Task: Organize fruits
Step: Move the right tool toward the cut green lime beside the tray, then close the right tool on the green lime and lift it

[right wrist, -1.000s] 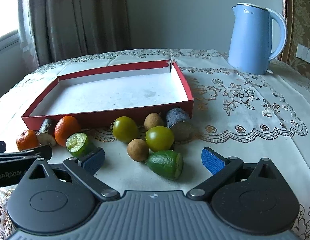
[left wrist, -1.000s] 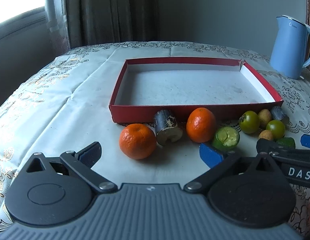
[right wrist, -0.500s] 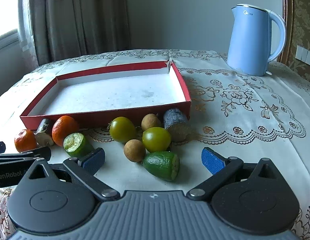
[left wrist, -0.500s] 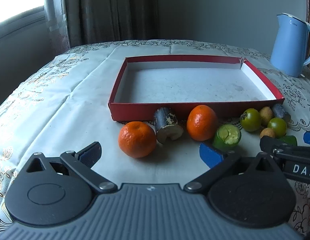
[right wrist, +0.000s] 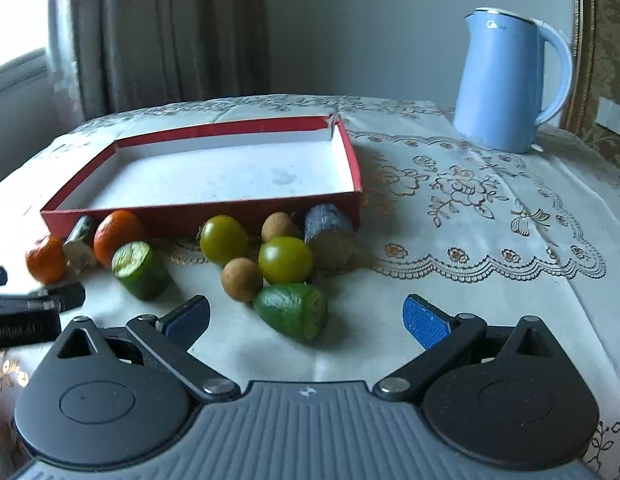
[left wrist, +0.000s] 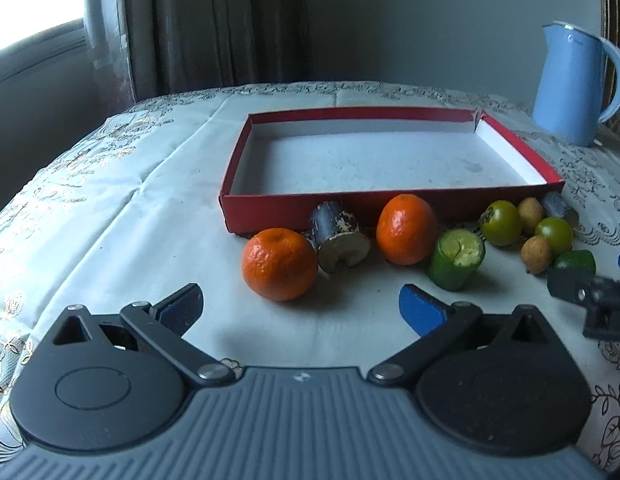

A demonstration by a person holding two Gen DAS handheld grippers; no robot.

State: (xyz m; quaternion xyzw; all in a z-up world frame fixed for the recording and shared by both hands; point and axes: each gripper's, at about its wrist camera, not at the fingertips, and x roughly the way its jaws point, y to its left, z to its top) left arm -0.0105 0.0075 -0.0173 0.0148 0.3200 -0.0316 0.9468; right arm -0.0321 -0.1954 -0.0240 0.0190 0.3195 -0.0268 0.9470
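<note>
1. Hovering low over the cloth-covered desk (left wrist: 110, 216), the left gripper (left wrist: 300, 308) has its blue-padded fingers (left wrist: 182, 308) spread wide with nothing between them; a mandarin (left wrist: 280, 264) lies just ahead of the gap.
2. Beside that mandarin, a dark sugarcane stub (left wrist: 337, 232) touches the front wall of the red box (left wrist: 310, 210), whose white inside holds nothing.
3. A second mandarin (left wrist: 405, 228) stands right of the stub, then a cut green fruit piece (left wrist: 455, 258).
4. Further right, two green tomatoes (right wrist: 224, 240) (right wrist: 286, 260), two brown longans (right wrist: 242, 280) (right wrist: 280, 226), another sugarcane stub (right wrist: 329, 236) and a second green piece (right wrist: 294, 312) cluster near the box's front right corner.
5. The right gripper (right wrist: 306, 320) hangs just behind that green piece, fingers (right wrist: 423, 322) wide apart and holding nothing.
6. A light blue kettle (right wrist: 505, 80) stands far right, well apart from the fruit.
</note>
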